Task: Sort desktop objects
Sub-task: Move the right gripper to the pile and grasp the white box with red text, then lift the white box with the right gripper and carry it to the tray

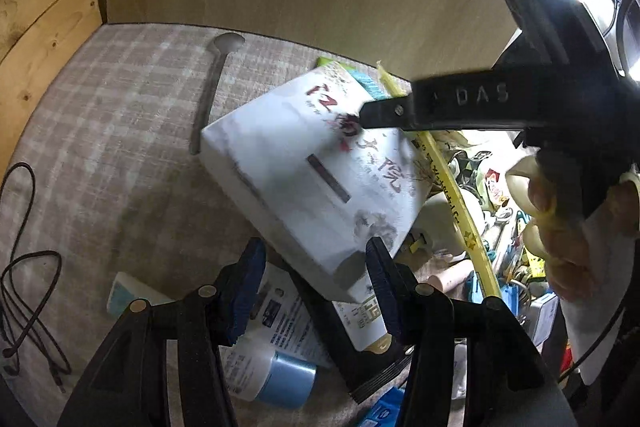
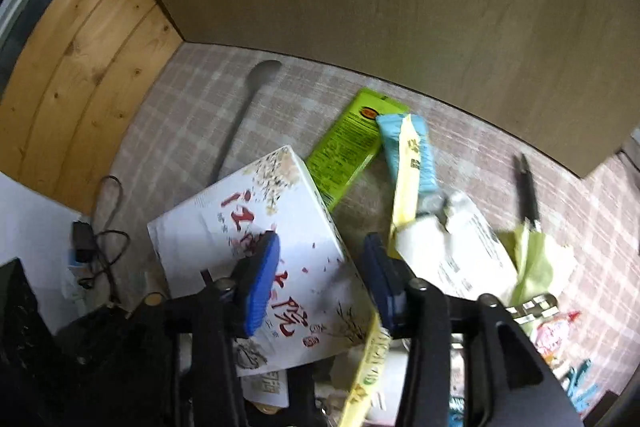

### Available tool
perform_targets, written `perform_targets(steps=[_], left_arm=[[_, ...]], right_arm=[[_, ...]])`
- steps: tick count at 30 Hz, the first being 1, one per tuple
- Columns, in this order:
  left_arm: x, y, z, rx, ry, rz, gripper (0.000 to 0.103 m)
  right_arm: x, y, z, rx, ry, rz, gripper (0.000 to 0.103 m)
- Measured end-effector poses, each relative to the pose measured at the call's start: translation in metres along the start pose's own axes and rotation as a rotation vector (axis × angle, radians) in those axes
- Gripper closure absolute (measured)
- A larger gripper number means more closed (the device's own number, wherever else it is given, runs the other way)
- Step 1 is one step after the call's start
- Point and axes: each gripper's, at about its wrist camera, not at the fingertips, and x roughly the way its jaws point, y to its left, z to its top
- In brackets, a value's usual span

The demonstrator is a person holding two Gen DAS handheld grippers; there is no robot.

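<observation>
While both sets of jaws stand parted and grasp nothing, the white book [image 2: 256,251] lies tilted beneath the right gripper [image 2: 320,271] and just ahead of the left gripper [image 1: 316,287], propped on clutter, probably next for sorting. Beyond: green carton [image 2: 344,151], grey spoon [image 2: 248,107]. Only the right view shows the pen [image 2: 528,191]; only the left, the blue-capped bottle [image 1: 272,375] on the counter [image 1: 120,131].

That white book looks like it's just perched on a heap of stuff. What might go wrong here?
The white book lies tilted across loose clutter, so nudging it may make it slide, perhaps onto the grey spoon beside it. The right gripper stands open over the book's edge, with the yellow ruler close by; closing could catch both. The left gripper straddles the book's lower corner, a thin hold.
</observation>
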Motion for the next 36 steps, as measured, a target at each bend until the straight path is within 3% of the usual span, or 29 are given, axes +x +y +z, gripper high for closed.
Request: perform_targets(steps=[11,17,24,36], left_arm=[[0.006,0.005,0.004,-0.035,0.016,-0.028,0.051],[0.002,0.001,0.003,-0.024,0.007,-0.01,0.05],[-0.037,0.006,-0.002,-0.01,-0.058,0.022,0.049],[-0.082,-0.018,-0.028,0.039,-0.113,0.018,0.049]], right_arm=[[0.013,0.002,-0.001,-0.034,0.075,0.09,0.048],[0.005,0.009,-0.015,-0.009,0.057,0.07,0.048],[-0.013,0.031,-0.029,-0.023,0.031,0.095,0.048],[-0.073,0.047,-0.079,-0.021,-0.057,0.072,0.048]])
